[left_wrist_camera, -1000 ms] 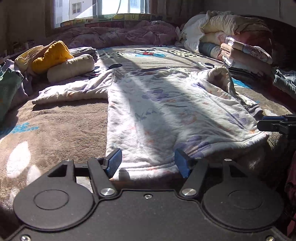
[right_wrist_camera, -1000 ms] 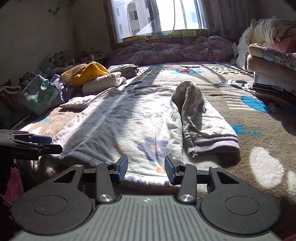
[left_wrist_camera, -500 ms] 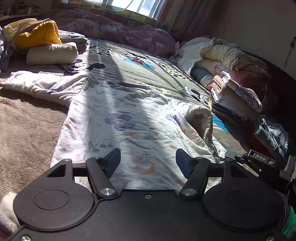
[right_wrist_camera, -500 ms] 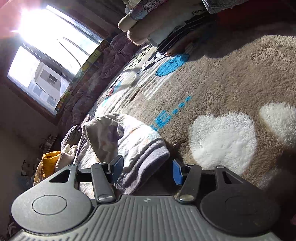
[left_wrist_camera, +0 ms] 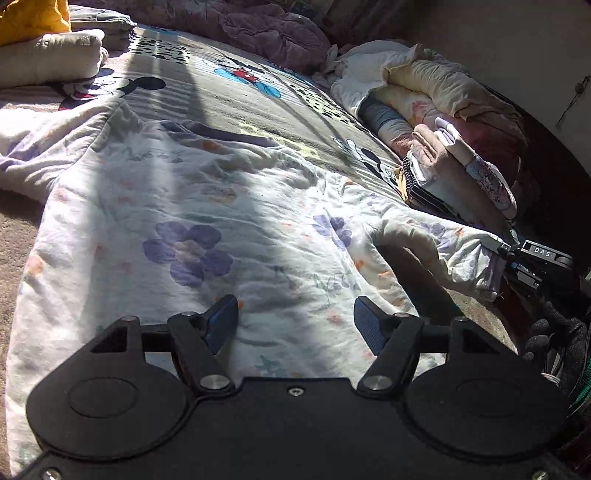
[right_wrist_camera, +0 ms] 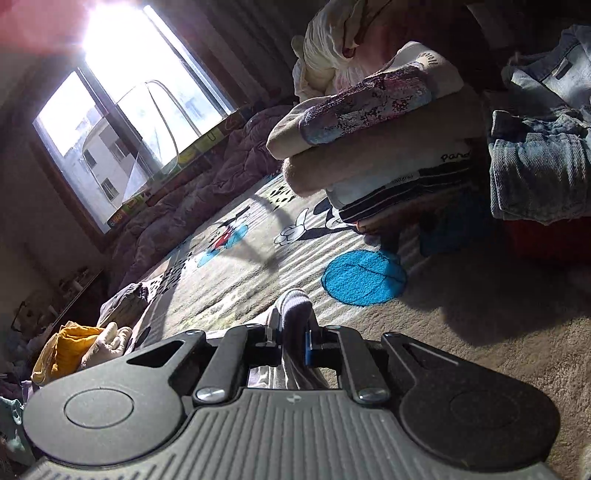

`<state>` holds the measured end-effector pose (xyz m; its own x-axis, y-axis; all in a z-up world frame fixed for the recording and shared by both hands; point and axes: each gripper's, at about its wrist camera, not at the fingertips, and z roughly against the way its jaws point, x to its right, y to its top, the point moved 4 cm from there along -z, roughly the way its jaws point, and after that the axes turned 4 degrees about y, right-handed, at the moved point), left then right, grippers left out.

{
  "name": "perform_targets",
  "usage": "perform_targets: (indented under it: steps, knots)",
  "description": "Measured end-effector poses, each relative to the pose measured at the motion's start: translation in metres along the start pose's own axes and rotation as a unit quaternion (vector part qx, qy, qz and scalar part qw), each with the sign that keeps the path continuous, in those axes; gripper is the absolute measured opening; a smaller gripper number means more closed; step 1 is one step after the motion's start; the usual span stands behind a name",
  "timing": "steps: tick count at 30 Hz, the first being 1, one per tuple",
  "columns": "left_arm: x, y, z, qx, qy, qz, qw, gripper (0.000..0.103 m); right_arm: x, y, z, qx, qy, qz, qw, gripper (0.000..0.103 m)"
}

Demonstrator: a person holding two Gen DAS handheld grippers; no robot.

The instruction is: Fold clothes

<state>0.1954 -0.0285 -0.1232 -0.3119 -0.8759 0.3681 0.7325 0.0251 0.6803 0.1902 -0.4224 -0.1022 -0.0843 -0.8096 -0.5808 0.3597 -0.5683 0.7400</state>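
Note:
A white floral top (left_wrist_camera: 207,221) lies spread flat on the patterned carpet. My left gripper (left_wrist_camera: 295,325) hovers low over its lower half, jaws wide and still opening, nothing pinched between the blue pads. The top's right sleeve (left_wrist_camera: 443,240) is stretched out to the right, where my right gripper (left_wrist_camera: 517,258) holds its ribbed cuff. In the right wrist view that gripper (right_wrist_camera: 291,339) is shut on the sleeve cuff (right_wrist_camera: 295,306), which pokes up between the fingers. The left sleeve (left_wrist_camera: 44,155) lies out to the left.
A stack of folded clothes (right_wrist_camera: 388,155) and folded jeans (right_wrist_camera: 539,162) stand on the carpet at the right. A purple quilt (left_wrist_camera: 258,33) lies below the window (right_wrist_camera: 125,110). A yellow garment and a cream roll (right_wrist_camera: 85,347) sit at the far left.
My right gripper closed on the sleeve cuff that lay between its open fingers and pulled the sleeve out to the right. My left gripper slid forward over the top and turned right.

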Motion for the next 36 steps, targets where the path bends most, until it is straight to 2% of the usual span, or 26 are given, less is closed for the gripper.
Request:
perform_targets:
  steps: [2, 5, 9, 12, 15, 18, 20, 21, 23, 25, 26, 27, 30, 33, 35, 36]
  knots:
    - [0.006, -0.002, -0.002, -0.003, 0.009, -0.031, 0.9995, 0.069, -0.003, 0.023, -0.009, 0.003, -0.013, 0.045, 0.999, 0.012]
    - [0.005, -0.006, -0.009, -0.015, 0.011, -0.041, 0.9990, 0.071, -0.012, 0.050, -0.027, 0.004, -0.025, 0.110, 0.994, 0.012]
    - [0.004, -0.008, -0.011, -0.022, 0.009, -0.056, 0.9981, 0.073, -0.022, 0.068, -0.056, -0.010, -0.038, 0.160, 0.986, 0.012]
    - [0.002, -0.009, -0.012, -0.027, 0.004, -0.060, 0.9978, 0.074, -0.021, 0.069, -0.084, -0.033, -0.068, 0.198, 0.977, 0.012]
    - [0.000, -0.009, -0.011, -0.031, -0.003, -0.061, 0.9976, 0.074, 0.000, 0.056, -0.109, -0.078, -0.115, 0.199, 0.970, 0.011]
    - [-0.003, -0.008, -0.011, -0.033, -0.012, -0.058, 0.9977, 0.074, 0.030, 0.035, -0.122, -0.119, -0.148, 0.159, 0.969, 0.012]
    - [-0.004, -0.007, -0.010, -0.032, -0.016, -0.055, 0.9978, 0.074, 0.048, 0.029, -0.120, -0.123, -0.167, 0.115, 0.972, 0.023]
    - [-0.004, -0.008, -0.009, -0.032, -0.017, -0.054, 0.9979, 0.074, 0.052, 0.028, -0.116, -0.119, -0.163, 0.094, 0.975, 0.025]
    - [-0.004, -0.007, -0.008, -0.031, -0.018, -0.054, 0.9979, 0.074, 0.054, 0.030, -0.108, -0.118, -0.172, 0.084, 0.974, 0.032]
    - [-0.003, -0.007, -0.008, -0.030, -0.018, -0.053, 0.9980, 0.075, 0.047, 0.033, -0.096, -0.101, -0.193, 0.110, 0.970, 0.037]
    - [-0.003, -0.007, -0.008, -0.030, -0.018, -0.052, 0.9980, 0.075, 0.039, 0.036, -0.090, -0.089, -0.197, 0.130, 0.968, 0.037]
    - [-0.003, -0.007, -0.008, -0.030, -0.017, -0.052, 0.9980, 0.075, 0.031, 0.037, -0.086, -0.079, -0.197, 0.154, 0.965, 0.038]
    - [-0.001, -0.008, -0.008, -0.028, -0.013, -0.058, 0.9978, 0.076, -0.010, 0.031, -0.081, -0.065, -0.146, 0.224, 0.961, 0.038]
    - [-0.001, -0.009, -0.008, -0.026, -0.011, -0.060, 0.9978, 0.076, -0.058, 0.000, -0.090, -0.084, -0.059, 0.275, 0.956, 0.037]
    - [-0.001, -0.010, -0.008, -0.026, -0.011, -0.060, 0.9978, 0.077, -0.088, -0.031, -0.100, -0.109, -0.008, 0.311, 0.944, 0.035]
    - [-0.001, -0.010, -0.008, -0.026, -0.011, -0.060, 0.9978, 0.077, -0.096, -0.048, -0.106, -0.135, 0.007, 0.324, 0.936, 0.035]
